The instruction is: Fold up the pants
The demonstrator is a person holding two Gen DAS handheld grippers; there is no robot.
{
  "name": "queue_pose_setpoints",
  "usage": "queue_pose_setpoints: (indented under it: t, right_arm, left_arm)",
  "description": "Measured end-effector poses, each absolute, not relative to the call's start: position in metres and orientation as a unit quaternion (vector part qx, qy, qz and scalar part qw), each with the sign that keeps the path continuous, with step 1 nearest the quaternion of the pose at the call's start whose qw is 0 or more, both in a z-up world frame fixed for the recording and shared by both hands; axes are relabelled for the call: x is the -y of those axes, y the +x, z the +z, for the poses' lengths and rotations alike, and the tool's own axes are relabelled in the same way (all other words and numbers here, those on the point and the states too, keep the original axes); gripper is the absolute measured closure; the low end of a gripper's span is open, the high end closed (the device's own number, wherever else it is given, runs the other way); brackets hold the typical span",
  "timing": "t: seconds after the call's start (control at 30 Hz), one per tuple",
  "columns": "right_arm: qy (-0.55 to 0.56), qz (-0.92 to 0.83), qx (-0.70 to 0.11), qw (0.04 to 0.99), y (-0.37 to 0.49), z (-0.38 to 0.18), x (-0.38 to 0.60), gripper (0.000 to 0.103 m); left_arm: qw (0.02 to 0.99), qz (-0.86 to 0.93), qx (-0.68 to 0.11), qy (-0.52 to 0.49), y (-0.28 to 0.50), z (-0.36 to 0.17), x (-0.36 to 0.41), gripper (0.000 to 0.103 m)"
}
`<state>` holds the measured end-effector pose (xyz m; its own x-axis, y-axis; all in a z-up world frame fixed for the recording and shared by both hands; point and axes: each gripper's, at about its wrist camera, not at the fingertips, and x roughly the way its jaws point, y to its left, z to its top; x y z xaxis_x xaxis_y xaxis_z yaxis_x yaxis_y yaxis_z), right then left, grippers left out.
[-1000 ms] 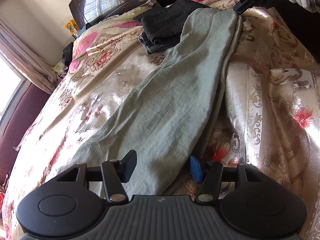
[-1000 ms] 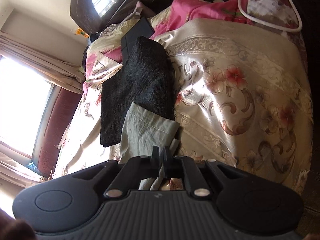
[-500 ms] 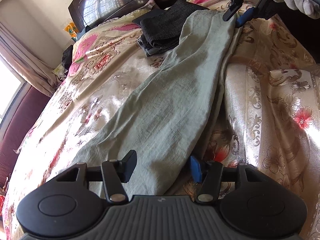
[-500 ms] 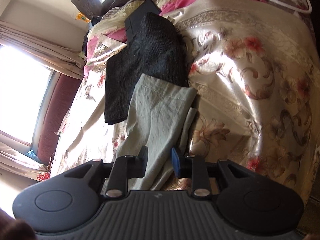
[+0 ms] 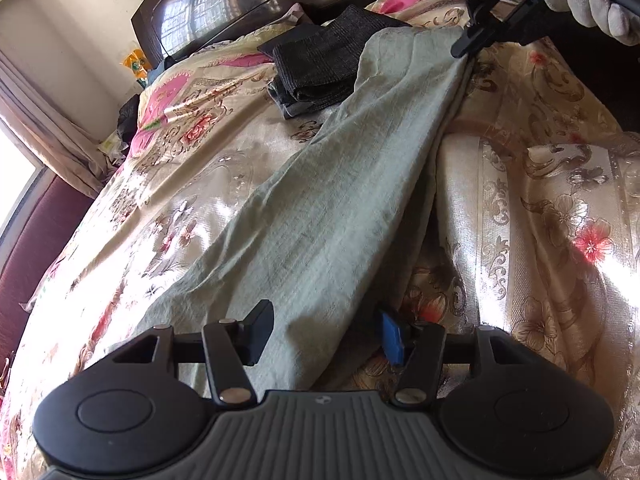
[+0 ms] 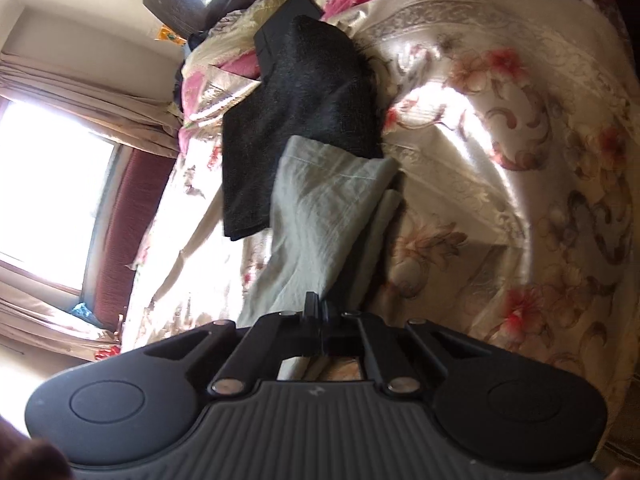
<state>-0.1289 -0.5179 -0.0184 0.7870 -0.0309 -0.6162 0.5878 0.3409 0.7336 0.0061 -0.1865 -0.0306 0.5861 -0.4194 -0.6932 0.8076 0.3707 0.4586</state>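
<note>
Jaws on my right gripper are clenched on the edge of the pale green pants, pinching the cloth near one end of the folded garment; from the left wrist view I see the same tool at the far top corner, its dark tips down on the fabric's far edge, with a gloved hand behind it. My left gripper is released, its two fingers standing apart over the near end of the pants. One black pad sits over the cloth, while the blue pad sits just past the garment's right edge above the bedspread; neither pad is pressing on the fabric as far as I can tell.

I see the pants stretched out long and narrow across the floral bedspread, running from just in front of my left gripper up toward the headboard. They lie doubled, one layer on another, with a thin strip of the lower layer showing along the right edge. Their far end overlaps the stack of dark folded clothes, which lies on the bed close to the headboard. From the right wrist view the hem sits on the lower edge of that dark stack, and curtains frame a bright window on the left
</note>
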Motion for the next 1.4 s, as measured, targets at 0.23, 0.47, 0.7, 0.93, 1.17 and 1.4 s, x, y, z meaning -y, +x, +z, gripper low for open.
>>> queue_pose_setpoints:
  t: [0.23, 0.47, 0.7, 0.93, 1.17, 1.4]
  right_arm:
    - [0.545, -0.212, -0.242, 0.774, -0.135, -0.018, 0.518, 0.079]
    - [0.52, -0.249, -0.208, 0.79, -0.143, -0.01, 0.508, 0.07]
    - [0.543, -0.248, -0.209, 0.774, -0.152, -0.018, 0.511, 0.068]
    - [0.543, -0.241, -0.208, 0.777, -0.132, -0.028, 0.512, 0.066]
    - [0.554, -0.262, -0.182, 0.769, -0.118, -0.042, 0.514, 0.098]
    - [0.475, -0.243, -0.105, 0.839, -0.137, 0.012, 0.511, 0.098]
  left_arm:
    - [0.793, -0.383, -0.245, 0.405, 0.006, -0.031, 0.182, 0.034]
    - [0.803, -0.374, -0.255, 0.388, 0.004, -0.03, 0.174, 0.034]
    - [0.808, -0.372, -0.263, 0.374, 0.005, -0.031, 0.171, 0.034]
    - [0.806, -0.372, -0.262, 0.378, 0.005, -0.032, 0.175, 0.034]
    - [0.799, -0.375, -0.261, 0.391, 0.005, -0.031, 0.179, 0.034]
    - [0.79, -0.382, -0.24, 0.415, -0.007, -0.034, 0.184, 0.034]
